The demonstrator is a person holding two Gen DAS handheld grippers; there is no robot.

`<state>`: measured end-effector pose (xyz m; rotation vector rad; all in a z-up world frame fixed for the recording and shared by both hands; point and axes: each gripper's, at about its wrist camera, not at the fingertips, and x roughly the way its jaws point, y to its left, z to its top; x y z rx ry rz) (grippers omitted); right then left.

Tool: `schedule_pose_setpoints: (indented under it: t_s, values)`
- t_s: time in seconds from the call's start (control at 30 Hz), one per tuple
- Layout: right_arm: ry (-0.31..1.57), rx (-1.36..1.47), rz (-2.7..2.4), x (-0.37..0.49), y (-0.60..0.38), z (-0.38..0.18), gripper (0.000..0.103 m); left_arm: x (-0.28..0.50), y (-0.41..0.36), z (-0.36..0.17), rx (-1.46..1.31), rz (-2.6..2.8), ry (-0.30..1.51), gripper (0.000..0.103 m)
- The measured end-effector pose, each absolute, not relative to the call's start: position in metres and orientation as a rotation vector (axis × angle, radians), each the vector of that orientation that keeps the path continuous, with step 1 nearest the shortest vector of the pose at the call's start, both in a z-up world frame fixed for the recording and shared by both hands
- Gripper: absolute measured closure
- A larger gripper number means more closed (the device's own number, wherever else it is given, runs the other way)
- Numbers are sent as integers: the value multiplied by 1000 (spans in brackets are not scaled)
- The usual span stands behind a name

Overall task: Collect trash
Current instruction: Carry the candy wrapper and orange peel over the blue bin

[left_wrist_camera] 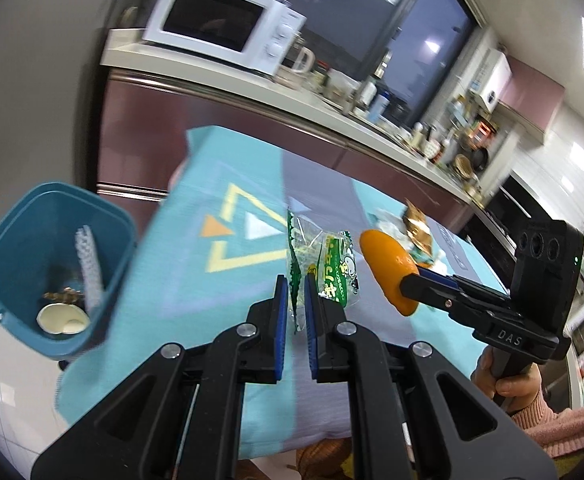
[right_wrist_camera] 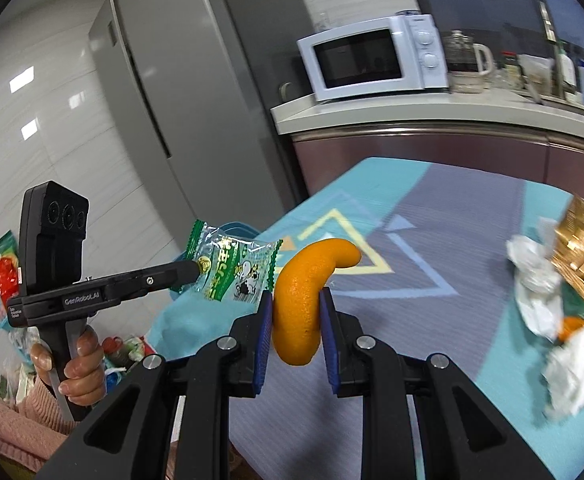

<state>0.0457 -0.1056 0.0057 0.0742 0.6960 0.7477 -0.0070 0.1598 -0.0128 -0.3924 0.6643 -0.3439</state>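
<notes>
The left claw (left_wrist_camera: 292, 280) is pinching the green wrapper (left_wrist_camera: 324, 268) above the worktop (left_wrist_camera: 196, 264); the right claw (right_wrist_camera: 296, 304) is clamping the orange peel (right_wrist_camera: 304, 300). Carry each over the blue bin (left_wrist_camera: 20, 248) before releasing.

The worktop (right_wrist_camera: 472, 216) is covered with a turquoise cloth (left_wrist_camera: 196, 248) with triangle patterns. On it lie crumpled white tissues (right_wrist_camera: 572, 376), a gold wrapper (right_wrist_camera: 580, 252) and a small orange peel piece (right_wrist_camera: 572, 326).
</notes>
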Motion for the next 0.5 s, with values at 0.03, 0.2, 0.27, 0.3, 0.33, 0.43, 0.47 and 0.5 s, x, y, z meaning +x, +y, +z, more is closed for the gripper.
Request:
schedule_pose_setpoints:
  t_s: [0.03, 0.2, 0.27, 0.3, 0.33, 0.43, 0.47, 0.5]
  values:
    - [695, 66, 757, 46, -101, 6, 81, -8, 166, -13, -399, -329, 659, 94]
    - [691, 27, 823, 52, -75, 11, 81, -14, 192, -12, -422, -265, 636, 94]
    - [696, 18, 846, 55, -65, 11, 81, -15, 200, -12, -430, -242, 629, 94]
    - [702, 17, 861, 57, -59, 11, 81, -14, 203, -12, -433, -233, 628, 94]
    - [705, 16, 872, 58, -55, 12, 81, -15, 209, -12, -437, -219, 625, 94]
    - [712, 1, 904, 63, -40, 12, 81, -17, 222, -12, -444, -184, 619, 94]
    - [714, -3, 916, 64, -35, 12, 81, -17, 226, -13, -446, -173, 617, 94]
    - [718, -7, 929, 66, -30, 12, 81, -18, 231, -13, -448, -160, 616, 94]
